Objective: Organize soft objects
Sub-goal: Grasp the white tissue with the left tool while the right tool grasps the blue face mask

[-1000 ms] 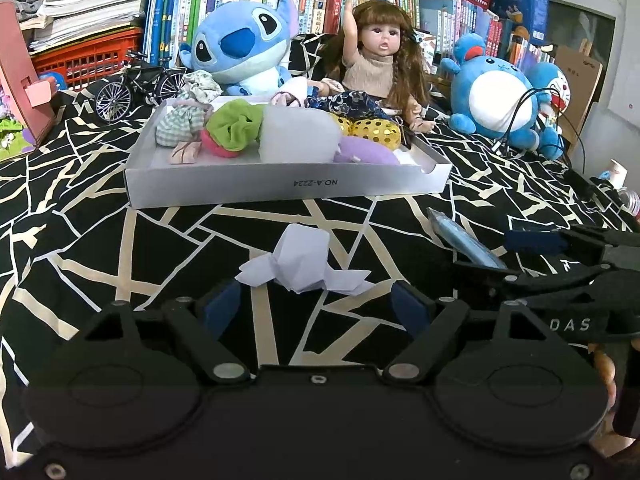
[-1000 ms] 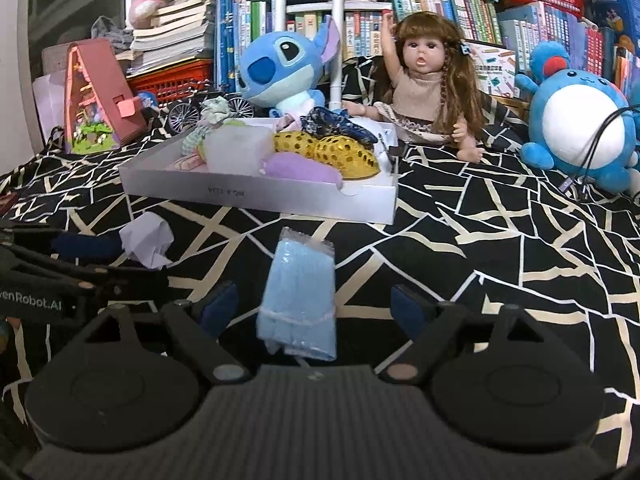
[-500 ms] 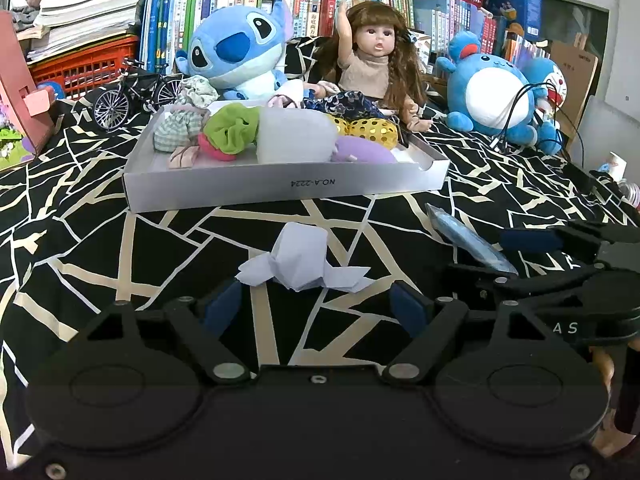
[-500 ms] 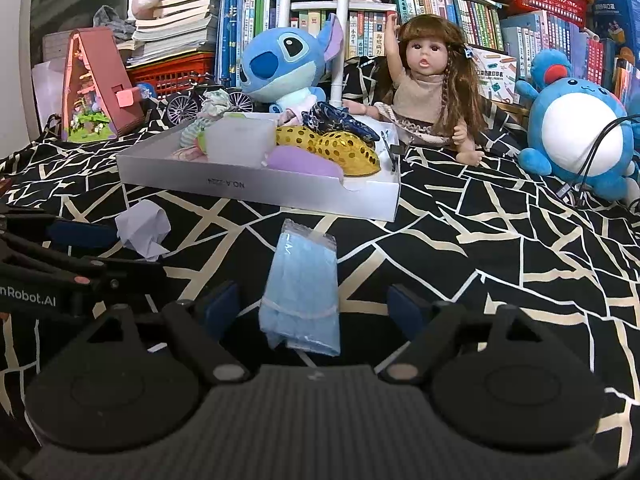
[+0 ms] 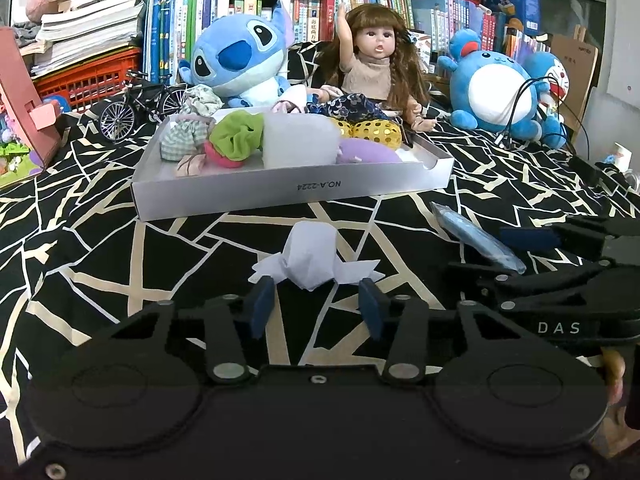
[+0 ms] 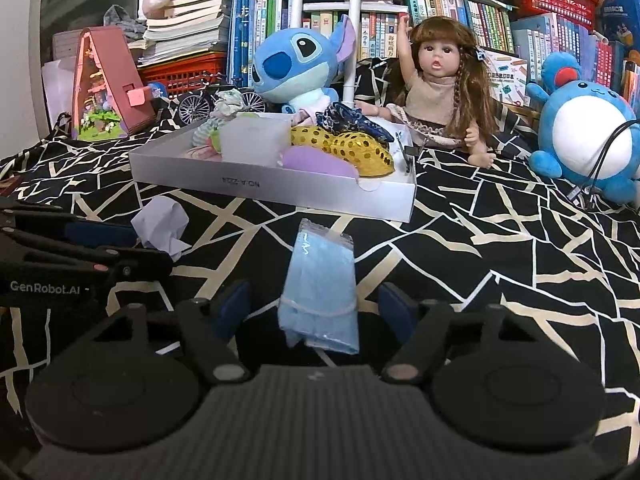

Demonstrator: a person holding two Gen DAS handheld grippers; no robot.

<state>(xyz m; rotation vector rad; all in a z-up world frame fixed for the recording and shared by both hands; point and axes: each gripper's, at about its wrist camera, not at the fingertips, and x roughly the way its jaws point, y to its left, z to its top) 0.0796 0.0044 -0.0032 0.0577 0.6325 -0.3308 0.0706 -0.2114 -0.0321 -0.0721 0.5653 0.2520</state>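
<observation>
White tissue (image 5: pixel 310 258) between the narrowing left gripper (image 5: pixel 316 300), blue packet (image 6: pixel 320 300) between the wider, also-closing right gripper (image 6: pixel 316 308).

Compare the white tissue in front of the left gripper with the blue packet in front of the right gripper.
The white tissue is crumpled into a loose lump; the blue packet lies flat and long. The tissue is bare paper; the packet sits in a clear wrapper. The left gripper has just been closing, its fingers near the tissue's edges; the right gripper stands wider around the packet. Both lie on the black patterned cloth, outside the grey tray.
</observation>
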